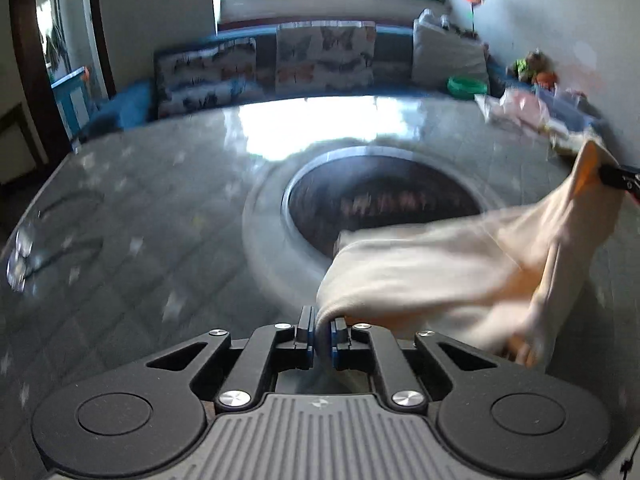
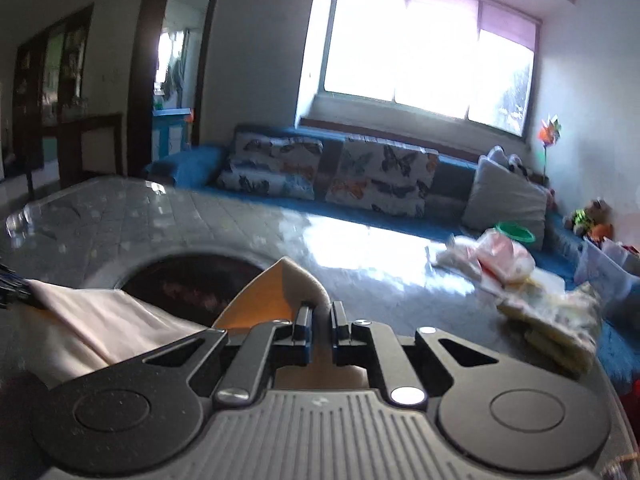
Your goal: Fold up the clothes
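A cream cloth with an orange underside [image 1: 460,276] hangs stretched between my two grippers above the grey tiled table [image 1: 160,208]. My left gripper [image 1: 322,334] is shut on one corner of the cloth. My right gripper [image 2: 320,326] is shut on another corner, which sticks up between its fingers; the cloth [image 2: 100,312] runs off to the left towards the left gripper's tip [image 2: 12,284]. In the left wrist view the right gripper's tip [image 1: 620,178] shows at the right edge, clamped on the cloth. The image is motion-blurred.
The table has a round dark recess [image 1: 380,200] in its middle, partly under the cloth. A pile of other clothes and bags [image 2: 520,280] lies at the table's far right. A blue sofa with butterfly cushions [image 2: 332,176] stands behind the table.
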A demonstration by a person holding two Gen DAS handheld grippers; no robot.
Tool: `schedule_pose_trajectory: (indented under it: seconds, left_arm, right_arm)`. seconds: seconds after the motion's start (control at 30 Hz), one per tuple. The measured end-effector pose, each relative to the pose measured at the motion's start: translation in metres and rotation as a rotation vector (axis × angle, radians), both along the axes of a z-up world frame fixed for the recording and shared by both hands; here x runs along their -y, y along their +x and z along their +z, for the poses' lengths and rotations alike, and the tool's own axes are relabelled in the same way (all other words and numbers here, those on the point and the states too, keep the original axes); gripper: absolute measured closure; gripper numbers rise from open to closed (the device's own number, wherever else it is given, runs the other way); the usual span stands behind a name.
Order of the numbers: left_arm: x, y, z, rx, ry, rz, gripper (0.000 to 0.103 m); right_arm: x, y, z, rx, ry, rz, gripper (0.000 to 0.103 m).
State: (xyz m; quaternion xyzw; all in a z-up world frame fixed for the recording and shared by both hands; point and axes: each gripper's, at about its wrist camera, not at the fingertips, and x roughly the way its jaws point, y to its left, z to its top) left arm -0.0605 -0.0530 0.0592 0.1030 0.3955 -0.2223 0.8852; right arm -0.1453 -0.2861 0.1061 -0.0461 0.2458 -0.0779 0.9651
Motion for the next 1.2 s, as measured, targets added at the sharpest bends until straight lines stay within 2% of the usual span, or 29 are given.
schedule_pose_trajectory:
  seconds: [0.17, 0.3, 0.37, 0.43, 0.5, 0.57, 0.63, 0.73, 0.87, 0.93, 1.0, 1.07, 1.2]
  left_arm:
    - [-0.032, -0.030, -0.008, -0.046, -0.015, -0.029, 0.094]
    - [-0.040, -0.036, -0.021, -0.078, 0.035, -0.021, 0.087]
    - [-0.043, -0.037, -0.025, -0.086, 0.047, -0.006, 0.080]
    - [-0.048, -0.039, -0.021, -0.077, 0.040, -0.008, 0.073]
    - [-0.049, -0.042, -0.014, -0.045, 0.044, -0.013, 0.061]
    - [-0.047, -0.044, -0.008, -0.009, 0.045, -0.021, 0.057]
    - [-0.038, -0.047, -0.002, 0.020, 0.033, -0.044, 0.056]
    - [-0.015, -0.051, 0.003, 0.066, 0.019, -0.101, 0.056]
    - [0.024, -0.058, 0.001, 0.149, 0.047, -0.187, 0.056]
    - [0.040, -0.057, -0.002, 0.140, 0.032, -0.224, 0.056]
    - [0.056, -0.057, -0.007, 0.116, 0.019, -0.263, 0.056]
    - [0.072, -0.063, -0.012, 0.105, 0.010, -0.310, 0.056]
    - [0.100, -0.074, -0.020, 0.068, -0.029, -0.396, 0.055]
  right_arm:
    - [0.014, -0.046, -0.002, 0.010, 0.059, -0.057, 0.095]
    - [0.040, -0.071, -0.020, -0.107, 0.191, -0.105, 0.093]
    - [0.049, -0.079, -0.031, -0.170, 0.215, -0.124, 0.085]
    - [0.054, -0.089, -0.033, -0.182, 0.230, -0.136, 0.080]
    - [0.056, -0.098, -0.030, -0.178, 0.216, -0.134, 0.077]
    - [0.053, -0.101, -0.022, -0.151, 0.196, -0.105, 0.053]
    - [0.043, -0.096, -0.016, -0.129, 0.158, -0.064, 0.049]
    - [0.014, -0.080, -0.017, -0.125, 0.092, 0.029, 0.049]
    - [-0.023, -0.052, -0.031, -0.142, 0.020, 0.150, 0.052]
    - [-0.039, -0.040, -0.040, -0.162, -0.001, 0.190, 0.053]
    - [-0.049, -0.029, -0.051, -0.183, -0.022, 0.201, 0.057]
    - [-0.052, -0.020, -0.061, -0.210, -0.012, 0.197, 0.067]
    - [-0.045, -0.016, -0.072, -0.216, 0.022, 0.179, 0.078]
